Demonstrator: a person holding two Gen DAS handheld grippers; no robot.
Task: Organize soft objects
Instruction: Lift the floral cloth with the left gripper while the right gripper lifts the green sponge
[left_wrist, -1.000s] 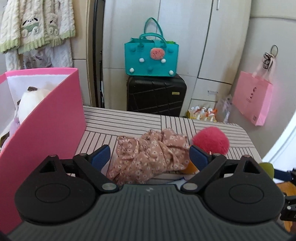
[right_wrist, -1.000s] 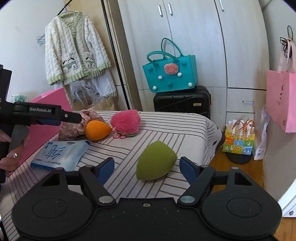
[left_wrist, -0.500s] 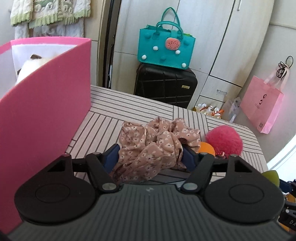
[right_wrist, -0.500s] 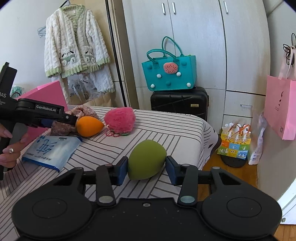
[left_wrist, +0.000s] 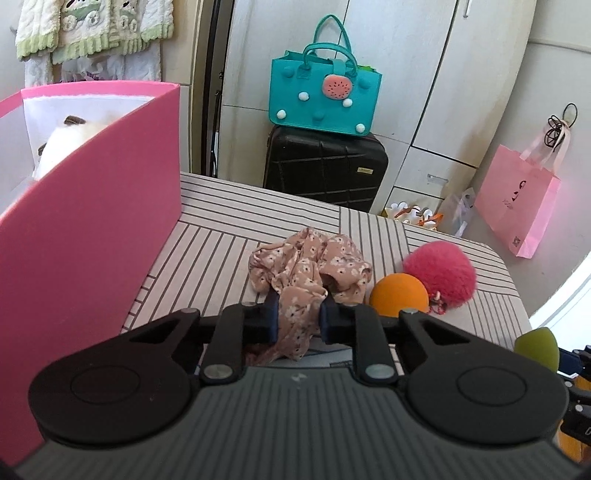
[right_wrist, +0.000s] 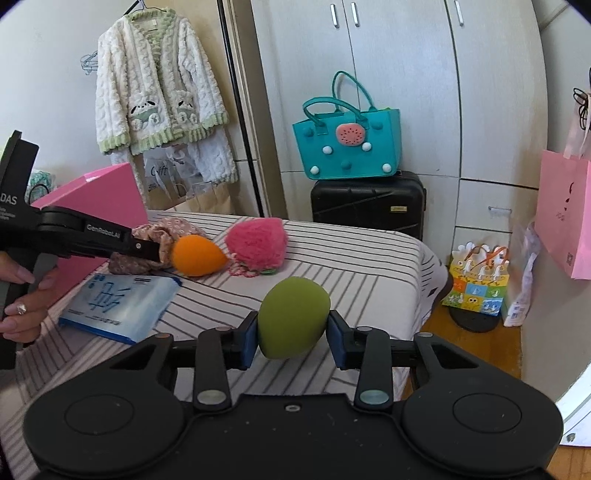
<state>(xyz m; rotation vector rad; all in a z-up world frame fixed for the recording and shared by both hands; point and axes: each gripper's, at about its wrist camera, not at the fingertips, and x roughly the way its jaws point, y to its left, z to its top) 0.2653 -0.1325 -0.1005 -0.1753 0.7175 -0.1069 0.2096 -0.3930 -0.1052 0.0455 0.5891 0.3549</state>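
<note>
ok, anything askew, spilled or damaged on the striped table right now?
Nothing damaged or spilled. The crumpled pink floral cloth is bunched, pinched by the left gripper. The right gripper is closing on the green egg-shaped sponge. The orange egg-shaped sponge, pink fluffy pompom and blue tissue pack lie loose.

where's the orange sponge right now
In the left wrist view the orange sponge lies on the striped table, right of centre, between the floral cloth and the pink pompom.
</note>
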